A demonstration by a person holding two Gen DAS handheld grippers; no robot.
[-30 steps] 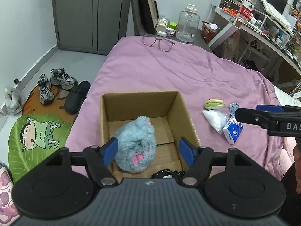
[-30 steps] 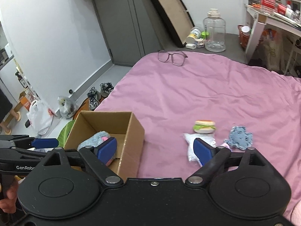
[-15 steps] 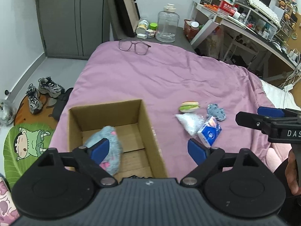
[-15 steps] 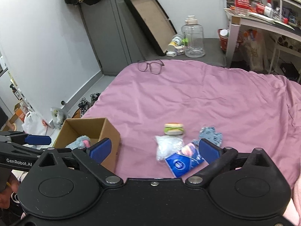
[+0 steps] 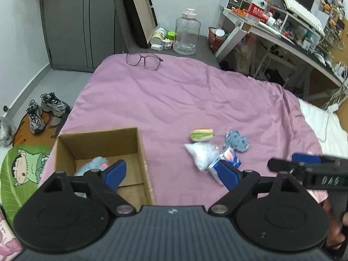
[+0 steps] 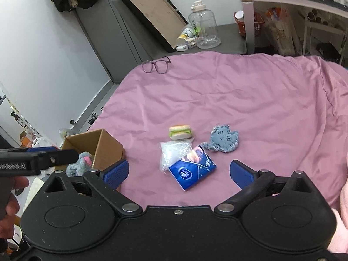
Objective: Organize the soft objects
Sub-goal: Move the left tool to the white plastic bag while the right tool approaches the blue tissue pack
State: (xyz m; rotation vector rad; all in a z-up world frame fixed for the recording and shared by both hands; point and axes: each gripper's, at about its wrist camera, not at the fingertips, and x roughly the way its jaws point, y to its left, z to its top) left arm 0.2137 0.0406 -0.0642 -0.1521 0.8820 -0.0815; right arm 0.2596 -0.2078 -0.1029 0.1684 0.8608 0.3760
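Observation:
A cardboard box (image 5: 100, 145) stands on the pink bedcover's near left, with a grey-and-pink plush (image 5: 93, 164) lying inside it. To its right sits a small pile: a burger toy (image 6: 180, 131), a clear bag of white filling (image 6: 171, 152), a blue tissue pack (image 6: 192, 169) and a flat blue-grey plush (image 6: 224, 140). My left gripper (image 5: 170, 171) is open and empty, hovering over the box's right wall. My right gripper (image 6: 178, 171) is open above the pile. The tissue pack lies beneath, between its fingers, untouched.
Glasses (image 5: 144, 59) lie at the bed's far end. Beyond them are a clear water jug (image 5: 187, 37) and a leaning tray. A cluttered desk (image 5: 282, 37) runs along the right. Shoes (image 5: 43, 111) and a green mat are on the floor to the left.
My left jaws widened off the grey plush, which stays in the box, and that gripper drew back to the right. My right gripper swung right from the box to over the pile, its jaws widening.

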